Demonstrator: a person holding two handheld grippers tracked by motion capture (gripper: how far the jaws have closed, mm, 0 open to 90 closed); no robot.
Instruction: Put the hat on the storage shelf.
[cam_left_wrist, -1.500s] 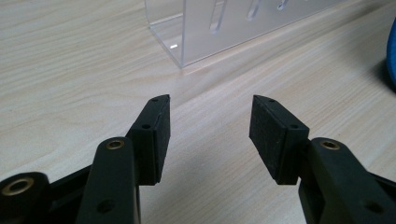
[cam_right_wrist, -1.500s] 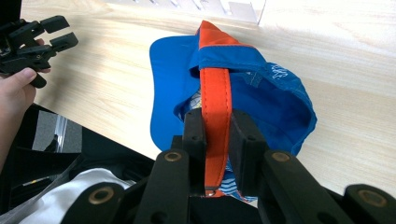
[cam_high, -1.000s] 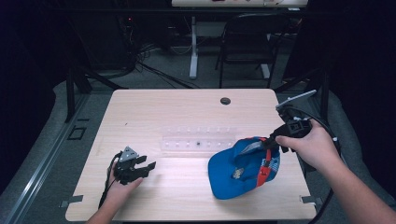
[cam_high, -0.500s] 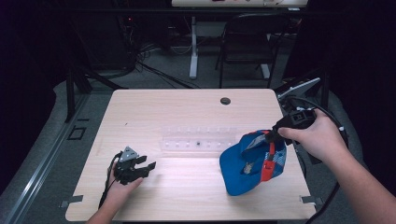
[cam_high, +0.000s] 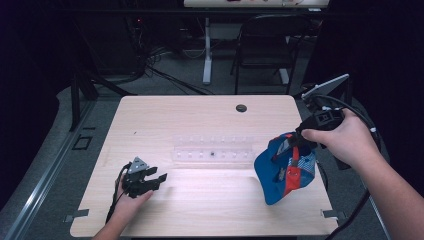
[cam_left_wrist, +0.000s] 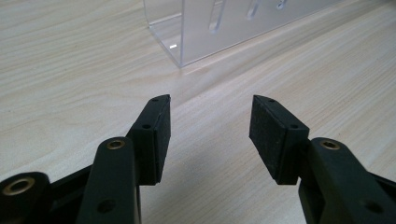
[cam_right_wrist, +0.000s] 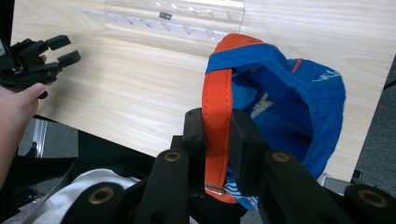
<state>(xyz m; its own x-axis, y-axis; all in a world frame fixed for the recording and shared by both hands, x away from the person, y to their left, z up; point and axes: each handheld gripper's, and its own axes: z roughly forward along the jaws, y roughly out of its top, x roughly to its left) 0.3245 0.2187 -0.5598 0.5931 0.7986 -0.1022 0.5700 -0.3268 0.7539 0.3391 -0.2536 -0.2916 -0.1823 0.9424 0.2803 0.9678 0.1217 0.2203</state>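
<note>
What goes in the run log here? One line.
right gripper: shut on cap strap | cap: lifted | left gripper: open, idle | table

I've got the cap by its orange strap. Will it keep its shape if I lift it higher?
Probably not: the cap looks like soft fabric, its crown sagging below the right gripper. The brim likely stays stiffer. It seems light, so the pinched orange strap should hold.

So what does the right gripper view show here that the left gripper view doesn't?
Right gripper view: the right gripper shut on the orange strap of a blue cap, with the left gripper farther off in a hand. Left gripper view: the left gripper open over bare wood. Both: the wooden table and the clear plastic rack.
</note>
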